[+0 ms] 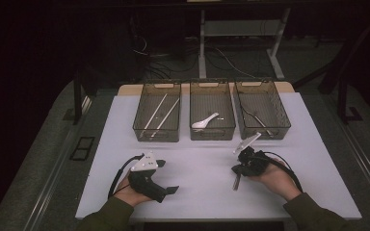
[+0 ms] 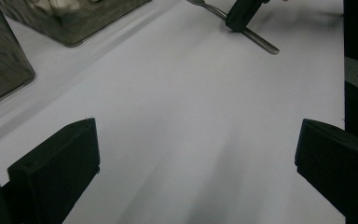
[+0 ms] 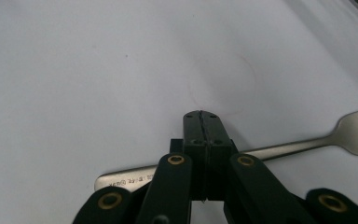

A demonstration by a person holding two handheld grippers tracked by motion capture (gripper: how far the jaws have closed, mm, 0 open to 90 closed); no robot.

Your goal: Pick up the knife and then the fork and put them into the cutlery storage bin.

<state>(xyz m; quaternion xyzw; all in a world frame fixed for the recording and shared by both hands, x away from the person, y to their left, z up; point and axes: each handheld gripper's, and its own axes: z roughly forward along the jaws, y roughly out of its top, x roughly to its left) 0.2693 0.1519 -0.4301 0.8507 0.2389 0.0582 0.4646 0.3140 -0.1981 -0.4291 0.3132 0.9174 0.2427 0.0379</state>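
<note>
Gripping the fork (image 3: pixel 284 148) handle | right gripper (image 3: pixel 201 116) pinched tight on it | left gripper (image 2: pixel 196 158) wide apart, holding nothing | lift slowly, keep fork flat, aim for right bin (image 1: pixel 280 115)

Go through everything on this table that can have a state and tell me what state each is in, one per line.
Left gripper: jaws wide open, nothing between them.
Right gripper: jaws shut on metal fork.
Metal fork: lying flat on white table.
Left mesh bin: holds two white chopsticks.
Middle mesh bin: holds white spoon.
Right mesh bin: holds metal cutlery.
</note>
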